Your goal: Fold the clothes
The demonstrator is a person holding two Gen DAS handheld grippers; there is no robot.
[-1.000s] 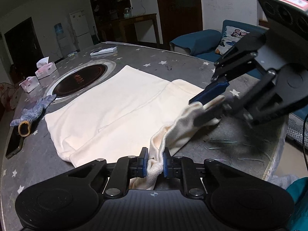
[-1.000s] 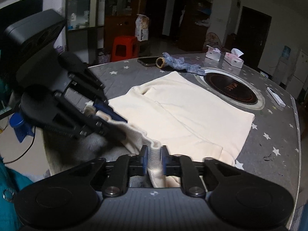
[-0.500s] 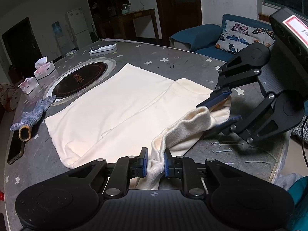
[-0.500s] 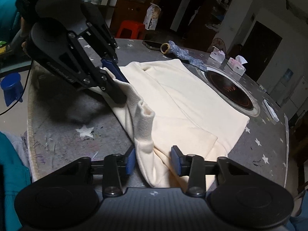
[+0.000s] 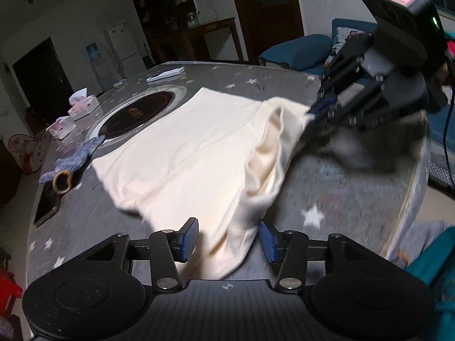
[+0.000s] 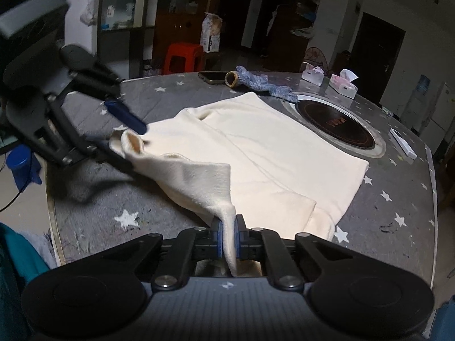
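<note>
My right claw point(image 6: 227, 238) is pinching the hem of the cream garment point(image 6: 256, 147), pads pressed tight on the cloth. My left claw point(image 5: 227, 240) is spread wide, fabric draped loose between its fingers. The rest lies flat on the starred table point(image 6: 119, 199). Mid-fold, I reckon; next, the left needs a fresh grip.
</note>
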